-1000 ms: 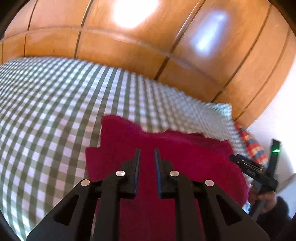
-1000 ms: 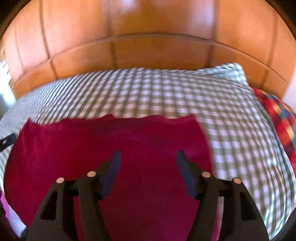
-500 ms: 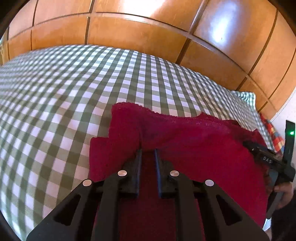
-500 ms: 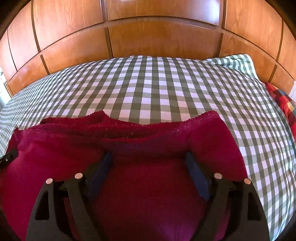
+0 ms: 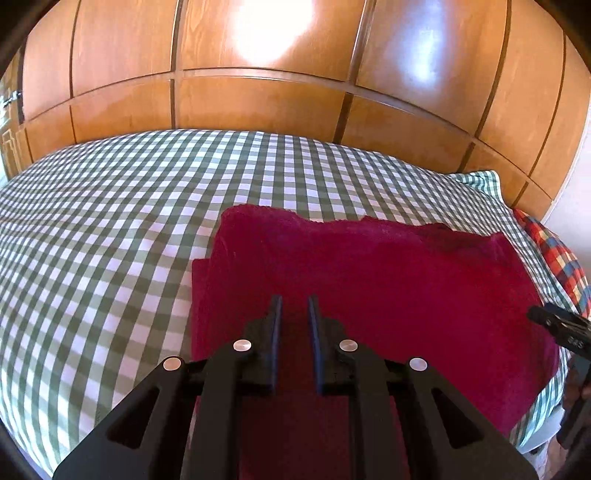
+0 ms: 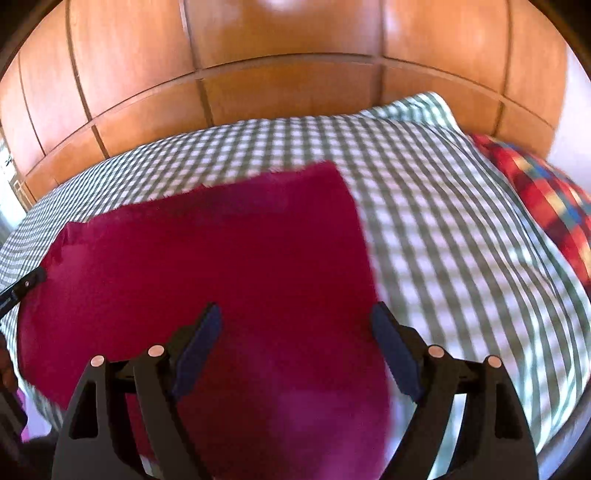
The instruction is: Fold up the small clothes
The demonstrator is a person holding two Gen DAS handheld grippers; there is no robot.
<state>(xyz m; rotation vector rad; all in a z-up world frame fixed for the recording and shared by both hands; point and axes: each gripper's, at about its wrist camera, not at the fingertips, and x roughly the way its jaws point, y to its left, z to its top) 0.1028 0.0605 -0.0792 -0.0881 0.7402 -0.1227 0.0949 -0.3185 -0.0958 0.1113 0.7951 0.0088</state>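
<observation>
Crimson towel (image 5: 369, 280) lay folded on the checked bed (image 5: 110, 229) — left tool (image 5: 294, 306) nearly pressed together, empty; right tool (image 6: 295, 325) spread wide, empty.

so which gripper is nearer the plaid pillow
Right. The right gripper is over the red cloth's edge facing the plaid pillow; the left gripper is near the opposite edge.

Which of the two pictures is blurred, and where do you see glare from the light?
Right wrist view: smeared by motion, worst on the checked bedcover and the plaid cloth. Left wrist view: sharp, with the red cloth crisp, and two bright glare patches on the wooden panels. Both bend straight lines, as fisheye lenses do.
</observation>
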